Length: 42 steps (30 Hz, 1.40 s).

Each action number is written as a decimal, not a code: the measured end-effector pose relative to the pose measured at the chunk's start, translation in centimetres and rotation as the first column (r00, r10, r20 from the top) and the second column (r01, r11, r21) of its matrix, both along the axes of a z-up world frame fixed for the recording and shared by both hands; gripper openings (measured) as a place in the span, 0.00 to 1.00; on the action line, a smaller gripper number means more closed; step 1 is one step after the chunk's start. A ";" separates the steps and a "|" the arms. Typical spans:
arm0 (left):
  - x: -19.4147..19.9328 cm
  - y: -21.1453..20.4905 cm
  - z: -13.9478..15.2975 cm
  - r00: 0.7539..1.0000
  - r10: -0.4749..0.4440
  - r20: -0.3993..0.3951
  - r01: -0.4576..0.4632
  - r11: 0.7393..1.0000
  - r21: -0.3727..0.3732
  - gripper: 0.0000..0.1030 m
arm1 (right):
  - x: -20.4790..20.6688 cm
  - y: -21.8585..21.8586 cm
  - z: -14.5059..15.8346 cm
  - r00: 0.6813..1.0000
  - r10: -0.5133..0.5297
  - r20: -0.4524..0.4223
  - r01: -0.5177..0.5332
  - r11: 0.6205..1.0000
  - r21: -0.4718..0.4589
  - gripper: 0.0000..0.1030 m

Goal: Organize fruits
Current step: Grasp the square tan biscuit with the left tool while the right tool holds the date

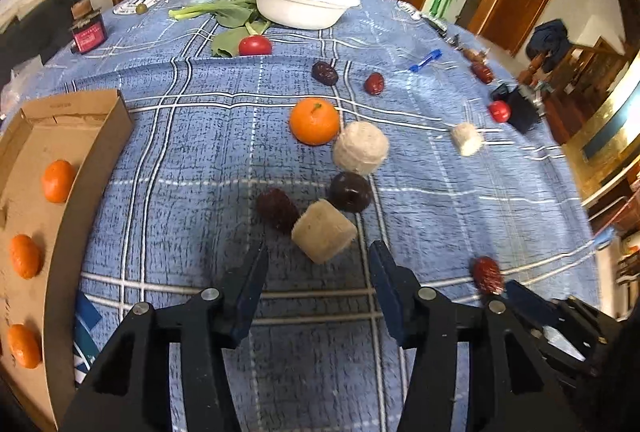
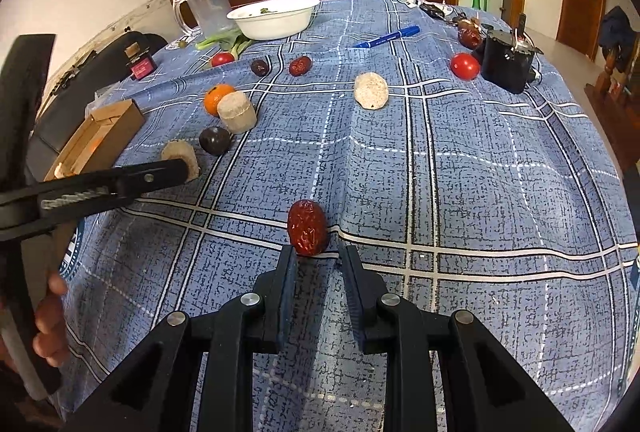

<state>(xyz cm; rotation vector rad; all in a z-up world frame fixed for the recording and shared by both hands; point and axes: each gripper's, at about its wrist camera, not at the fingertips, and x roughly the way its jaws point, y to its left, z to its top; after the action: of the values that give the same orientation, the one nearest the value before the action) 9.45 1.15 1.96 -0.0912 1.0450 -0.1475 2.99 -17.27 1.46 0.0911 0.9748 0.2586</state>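
Left wrist view showed the desk (image 1: 440, 192), then a cardboard box (image 1: 92, 152) holding three oranges (image 1: 58, 180). The left tool (image 1: 318, 260) stood apart near a beige cylinder (image 1: 324, 232). The right tool (image 2: 318, 256) stood apart just behind a red date (image 2: 307, 227).

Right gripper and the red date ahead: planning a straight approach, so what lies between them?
Nothing: in the right wrist view, only bare blue tablecloth separates the open right gripper from the red date.

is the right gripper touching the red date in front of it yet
Cannot tell. In the right wrist view the red date sits just past the open right gripper, its left fingertip meeting the date's edge, no clear gap.
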 end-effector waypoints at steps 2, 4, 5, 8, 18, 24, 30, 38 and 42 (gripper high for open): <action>0.4 -0.1 -0.4 1.000 0.004 -0.008 -0.004 1.000 0.009 0.49 | 0.2 -0.1 0.1 1.000 0.002 0.000 -0.002 1.000 0.015 0.24; 0.8 -0.1 -0.7 1.000 0.021 -0.018 -0.021 1.000 0.013 0.49 | 0.5 0.0 0.2 1.000 0.012 0.006 -0.012 1.000 0.018 0.28; 0.9 -0.1 -0.7 1.000 0.027 -0.013 -0.027 1.000 0.013 0.49 | 0.6 0.0 0.2 1.000 0.013 0.008 -0.013 1.000 0.015 0.32; 1.3 -0.2 -0.7 0.999 0.029 -0.024 -0.029 0.999 0.015 0.49 | 1.6 0.2 0.1 1.000 0.016 0.001 -0.016 1.000 0.020 0.36; 1.1 0.2 -0.5 1.000 -0.014 -0.014 0.014 1.000 -0.023 0.32 | 1.3 1.4 0.2 0.998 0.039 0.056 -0.033 0.995 -0.098 0.22; -1.3 0.7 0.3 0.997 -0.081 -0.011 0.081 0.995 -0.051 0.32 | -0.2 0.7 1.4 0.998 0.016 0.066 -0.013 0.999 -0.043 0.22; -5.4 1.3 1.7 0.987 -0.158 0.034 0.159 0.986 -0.042 0.32 | -1.8 0.1 2.1 0.998 -0.021 0.063 0.021 1.000 -0.002 0.22; -8.0 2.9 2.8 0.982 -0.181 0.061 0.185 0.980 -0.071 0.33 | -3.4 1.9 1.6 1.000 -0.013 0.020 0.014 1.000 -0.010 0.22; -8.6 4.4 3.5 0.983 -0.165 0.077 0.171 0.982 -0.080 0.33 | -3.6 3.3 2.0 1.000 -0.002 0.018 0.002 1.000 -0.009 0.22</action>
<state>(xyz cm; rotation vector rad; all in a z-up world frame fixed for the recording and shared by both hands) 0.88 5.59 5.46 -0.0752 0.9757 -0.3474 -0.58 -13.95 3.41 0.0814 0.9578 0.2529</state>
